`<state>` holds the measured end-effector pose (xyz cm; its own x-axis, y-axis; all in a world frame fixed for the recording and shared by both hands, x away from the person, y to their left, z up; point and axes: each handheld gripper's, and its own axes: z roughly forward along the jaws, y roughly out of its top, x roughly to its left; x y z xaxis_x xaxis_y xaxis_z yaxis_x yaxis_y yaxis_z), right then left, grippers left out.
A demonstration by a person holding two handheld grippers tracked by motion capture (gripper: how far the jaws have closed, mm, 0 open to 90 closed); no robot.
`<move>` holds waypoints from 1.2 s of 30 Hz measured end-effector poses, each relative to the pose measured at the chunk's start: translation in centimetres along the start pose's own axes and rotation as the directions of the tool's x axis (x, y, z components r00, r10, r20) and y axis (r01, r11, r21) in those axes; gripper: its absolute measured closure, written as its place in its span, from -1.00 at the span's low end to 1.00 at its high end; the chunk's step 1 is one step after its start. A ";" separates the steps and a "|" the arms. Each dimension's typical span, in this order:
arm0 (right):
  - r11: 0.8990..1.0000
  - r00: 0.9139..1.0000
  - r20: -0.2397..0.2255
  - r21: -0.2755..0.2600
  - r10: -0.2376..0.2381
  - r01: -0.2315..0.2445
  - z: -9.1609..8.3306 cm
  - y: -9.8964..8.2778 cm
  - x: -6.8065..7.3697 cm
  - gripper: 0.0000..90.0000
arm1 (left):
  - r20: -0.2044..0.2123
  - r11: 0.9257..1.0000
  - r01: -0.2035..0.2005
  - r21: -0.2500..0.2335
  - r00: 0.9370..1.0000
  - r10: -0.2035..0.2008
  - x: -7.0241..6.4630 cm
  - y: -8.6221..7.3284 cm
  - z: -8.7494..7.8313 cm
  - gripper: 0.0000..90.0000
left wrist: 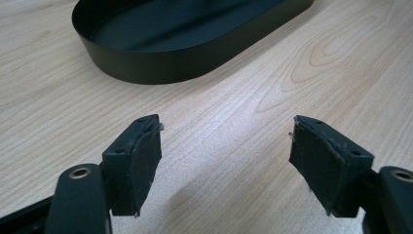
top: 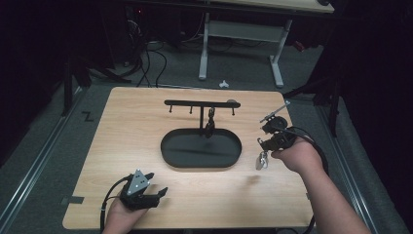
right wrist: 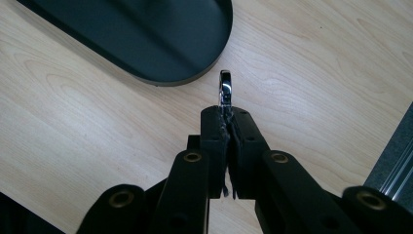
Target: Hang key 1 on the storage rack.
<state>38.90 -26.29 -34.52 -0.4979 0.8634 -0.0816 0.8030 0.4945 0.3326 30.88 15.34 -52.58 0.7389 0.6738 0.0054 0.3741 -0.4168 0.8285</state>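
Observation:
A black oval tray [top: 170, 157] lies mid-table, and a T-shaped hook rack [top: 201, 103] rises from its far side. A small dark item [top: 210, 124] hangs from one hook. To the tray's right, my right gripper [top: 263, 149] is raised above the wood, shut on a shiny metal clip [top: 262, 161] that dangles below it. In the right gripper view the clip [right wrist: 225, 87] sticks out past the closed gripper [right wrist: 226, 114], with the tray [right wrist: 146, 39] beyond. My left gripper [top: 157, 183] rests open near the front left edge. Its jaws [left wrist: 226, 129] are empty and point at the tray wall [left wrist: 160, 68].
The wooden table [top: 126, 146] ends close to the right hand, with grey floor and a rail [right wrist: 394, 165] beside it. A white desk frame [top: 204, 48] and cables [top: 146, 63] stand on the floor beyond the far edge.

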 end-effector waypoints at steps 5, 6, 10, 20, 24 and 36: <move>1.000 1.000 -0.005 0.004 0.005 -0.005 -0.1 0.7 0.0 0.92 | -0.001 1.000 -0.002 0.001 1.000 0.002 0.0 -0.1 0.0 -0.39; 1.000 1.000 -0.004 0.004 0.002 -0.002 0.0 0.9 0.0 0.92 | 0.000 1.000 -0.001 0.003 1.000 0.001 0.1 -0.1 -0.1 -0.39; 1.000 1.000 -0.006 -0.004 -0.002 0.002 0.0 1.9 0.1 0.92 | -0.003 1.000 0.001 0.002 1.000 -0.001 0.1 -0.1 -0.2 -0.39; 0.999 0.999 -0.016 -0.016 -0.033 0.032 0.3 4.2 1.0 0.92 | -0.007 1.000 0.009 -0.004 1.000 -0.009 0.3 -0.2 -0.5 -0.39; 0.999 0.999 -0.020 -0.020 -0.047 0.047 0.4 4.9 1.3 0.92 | -0.007 1.000 0.009 -0.005 1.000 -0.009 0.2 -0.2 -0.4 -0.39; 0.997 0.998 -0.020 -0.038 -0.066 0.065 0.4 7.2 1.9 0.92 | -0.003 1.000 0.009 0.000 1.000 -0.009 0.3 -0.3 -0.5 -0.39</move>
<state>43.85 -21.09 -32.66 -0.5559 0.8269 -0.0848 0.7560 0.5453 0.3620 30.75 15.94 -52.53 0.7337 0.6794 -0.0007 0.3808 -0.4104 0.8286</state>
